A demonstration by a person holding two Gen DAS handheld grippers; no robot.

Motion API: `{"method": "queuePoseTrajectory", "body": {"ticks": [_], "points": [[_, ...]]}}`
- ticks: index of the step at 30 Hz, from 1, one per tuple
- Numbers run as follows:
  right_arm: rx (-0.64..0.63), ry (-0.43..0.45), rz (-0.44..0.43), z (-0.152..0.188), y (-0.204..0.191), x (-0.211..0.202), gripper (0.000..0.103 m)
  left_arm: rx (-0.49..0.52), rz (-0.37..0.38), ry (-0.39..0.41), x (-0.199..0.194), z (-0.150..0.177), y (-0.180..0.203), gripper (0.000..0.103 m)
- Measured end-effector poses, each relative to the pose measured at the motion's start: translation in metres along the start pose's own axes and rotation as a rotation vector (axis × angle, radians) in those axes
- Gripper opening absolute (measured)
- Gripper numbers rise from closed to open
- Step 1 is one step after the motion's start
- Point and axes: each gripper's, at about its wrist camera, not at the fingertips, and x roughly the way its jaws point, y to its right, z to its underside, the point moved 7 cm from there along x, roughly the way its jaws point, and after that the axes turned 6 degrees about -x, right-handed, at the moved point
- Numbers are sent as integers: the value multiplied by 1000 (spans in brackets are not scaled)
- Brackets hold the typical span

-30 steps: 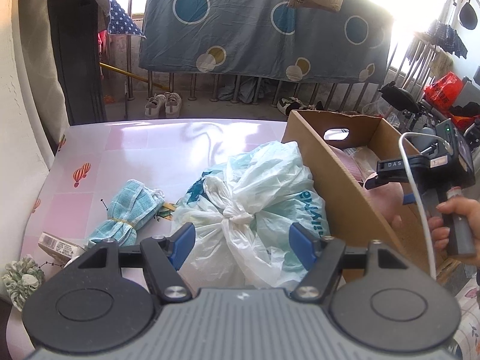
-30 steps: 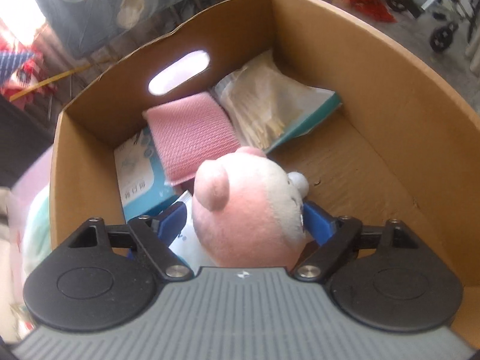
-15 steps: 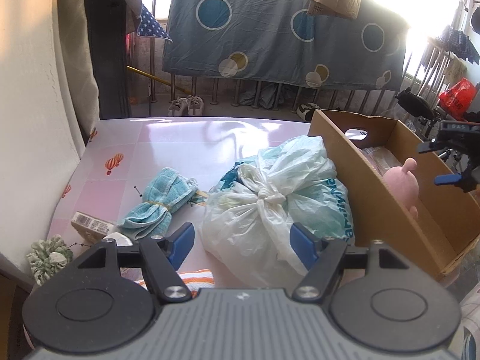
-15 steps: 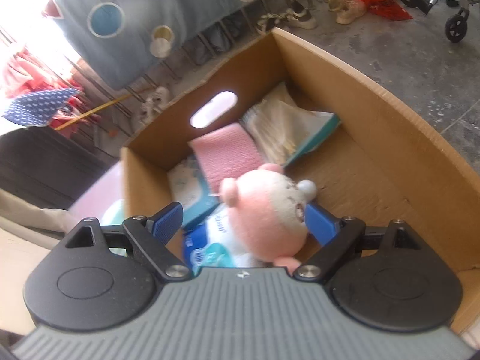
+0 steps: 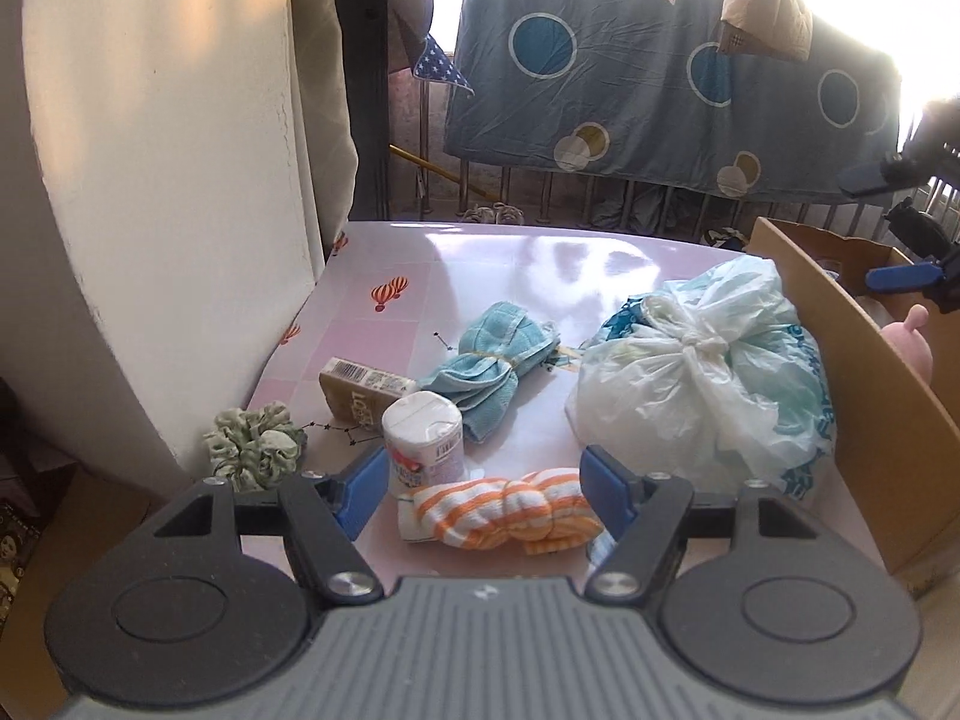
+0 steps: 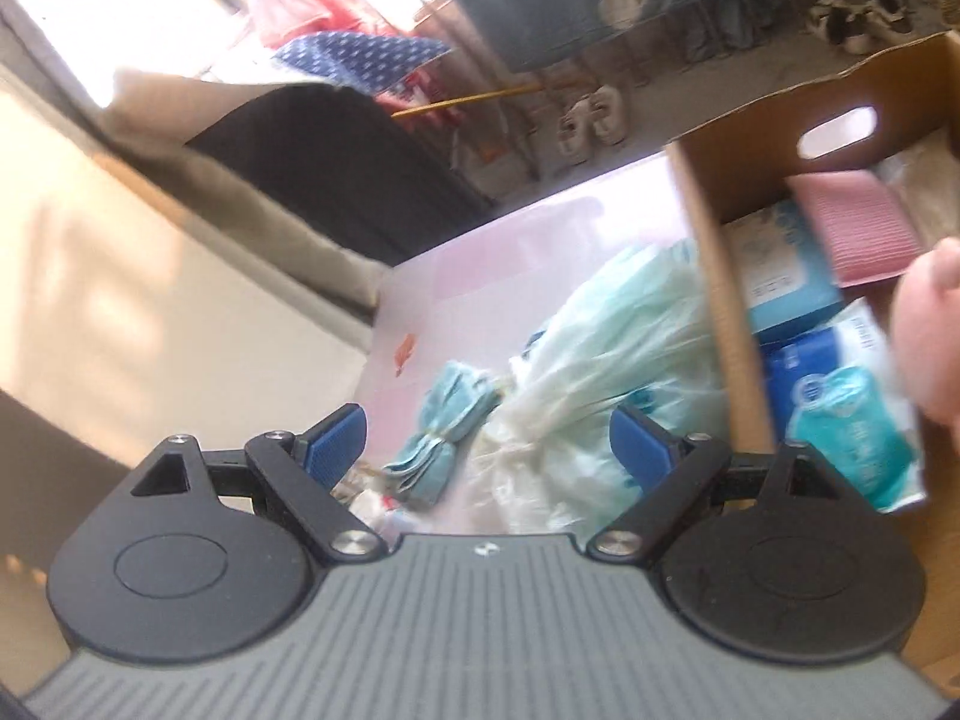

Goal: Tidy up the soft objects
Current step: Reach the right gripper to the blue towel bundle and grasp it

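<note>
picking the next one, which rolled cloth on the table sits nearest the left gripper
The orange-and-white striped roll, lying just ahead of the open left gripper; the blue towel bundle lies farther back.

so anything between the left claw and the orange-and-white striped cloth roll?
Nothing visible. The left claw is open, and the orange-and-white striped cloth roll lies on the pink table just ahead, framed between its blue pads. The white toilet paper roll stands close by the left pad, beside the path, not across it.

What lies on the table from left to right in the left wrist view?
Green scrunchie → small carton → tissue roll → blue towel bundle → knotted plastic bag → cardboard box. The striped cloth overlaps several, so it is left out.
</note>
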Motion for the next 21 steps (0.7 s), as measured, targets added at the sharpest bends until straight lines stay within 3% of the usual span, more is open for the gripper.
{"method": "queuePoseTrajectory", "body": {"ticks": [3,6,12,15,21], "points": [[22,-88,-84,8,-29,39,88,40,-8,22,2,-7,-2,71],[10,-164,-103,8,-55,82,86,139,7,41,12,-24,6,72],[29,-298,-1,-15,-56,167,80,309,-13,8,63,-49,25,72],[24,-356,72,-26,-44,202,80,356,-13,-60,96,-53,31,72],[-9,-431,144,-54,-26,254,80,358,-9,-231,161,-57,34,72]]}}
